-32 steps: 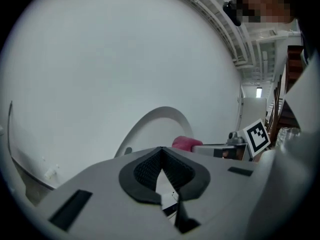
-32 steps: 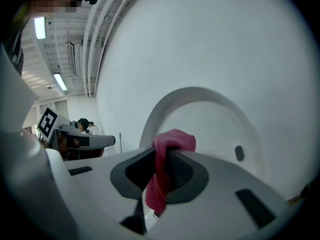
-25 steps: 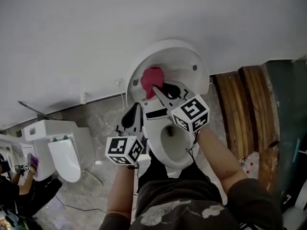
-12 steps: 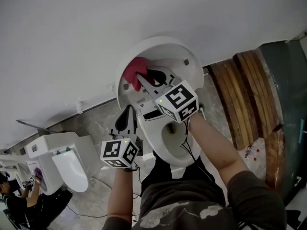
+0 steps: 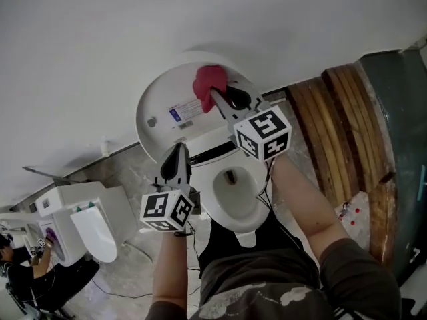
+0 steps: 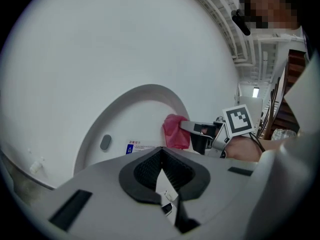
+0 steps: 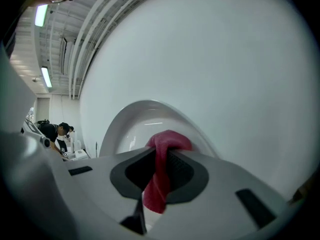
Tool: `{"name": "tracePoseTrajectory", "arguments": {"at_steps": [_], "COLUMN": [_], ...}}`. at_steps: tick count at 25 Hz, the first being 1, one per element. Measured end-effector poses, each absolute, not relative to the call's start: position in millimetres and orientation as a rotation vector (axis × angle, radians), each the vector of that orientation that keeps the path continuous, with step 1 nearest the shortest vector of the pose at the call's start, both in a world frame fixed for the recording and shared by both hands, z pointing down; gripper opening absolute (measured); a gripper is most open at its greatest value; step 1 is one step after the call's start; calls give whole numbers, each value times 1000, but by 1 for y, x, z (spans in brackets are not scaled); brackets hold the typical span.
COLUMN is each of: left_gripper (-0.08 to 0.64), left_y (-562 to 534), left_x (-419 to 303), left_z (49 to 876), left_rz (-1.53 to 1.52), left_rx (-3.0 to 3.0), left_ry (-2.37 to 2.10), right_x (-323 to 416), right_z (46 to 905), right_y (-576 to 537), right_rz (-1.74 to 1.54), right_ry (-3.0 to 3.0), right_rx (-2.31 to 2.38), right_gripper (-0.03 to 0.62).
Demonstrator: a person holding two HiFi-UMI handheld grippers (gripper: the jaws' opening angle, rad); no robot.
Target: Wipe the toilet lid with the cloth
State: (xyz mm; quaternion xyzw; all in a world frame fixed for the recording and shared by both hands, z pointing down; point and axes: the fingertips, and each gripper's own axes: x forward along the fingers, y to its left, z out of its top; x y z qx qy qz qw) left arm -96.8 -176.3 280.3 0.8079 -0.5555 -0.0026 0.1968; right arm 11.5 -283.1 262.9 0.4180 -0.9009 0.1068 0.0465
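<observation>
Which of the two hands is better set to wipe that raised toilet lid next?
Right: the right gripper is shut on the pink cloth, against the raised white toilet lid. The left gripper is shut, empty, lower down.

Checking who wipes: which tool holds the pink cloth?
The right tool, shut on the pink cloth against the raised white toilet lid; the left tool is shut, empty.
</observation>
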Motion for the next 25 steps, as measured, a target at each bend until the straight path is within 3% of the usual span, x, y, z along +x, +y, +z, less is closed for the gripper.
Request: {"name": "tracePoseTrajectory", "arguments": {"at_steps": [8, 19, 25], "left_gripper": [8, 6, 8], "left_y": [-164, -159, -170], "left_x": [-96, -180, -187], "left_z": [289, 306, 314], "left_rz": [-54, 11, -30], "left_rx": [2195, 2207, 2213], "left_ry": [-1621, -1685, -1652], "right_x": [31, -142, -168], "right_z": [276, 271, 292], "right_y": [-276, -218, -232], "right_rz": [368, 144, 164], "right_ry": [-2731, -2873, -2866], "right_rx": [1257, 888, 925], "right_gripper": [43, 43, 43]}}
